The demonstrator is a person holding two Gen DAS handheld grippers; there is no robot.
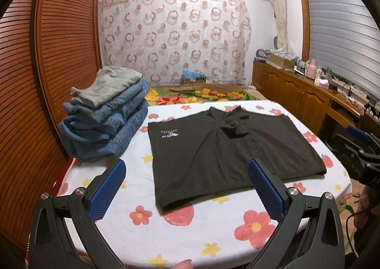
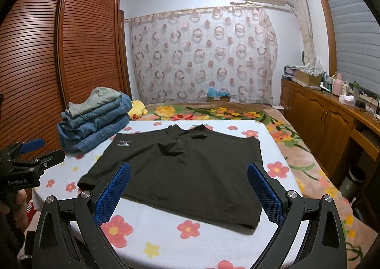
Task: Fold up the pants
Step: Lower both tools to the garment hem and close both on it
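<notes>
A pair of black shorts lies spread flat on the flowered white sheet, with a small white logo near its far left corner; it also shows in the right wrist view. My left gripper is open and empty, held above the near left edge of the shorts. My right gripper is open and empty, held above the near edge of the shorts. The right gripper also shows at the right edge of the left wrist view, and the left one at the left edge of the right wrist view.
A stack of folded jeans and a grey garment sits at the far left of the bed, next to a slatted wooden wardrobe. A wooden cabinet with clutter runs along the right wall. A yellow plush toy lies behind the stack.
</notes>
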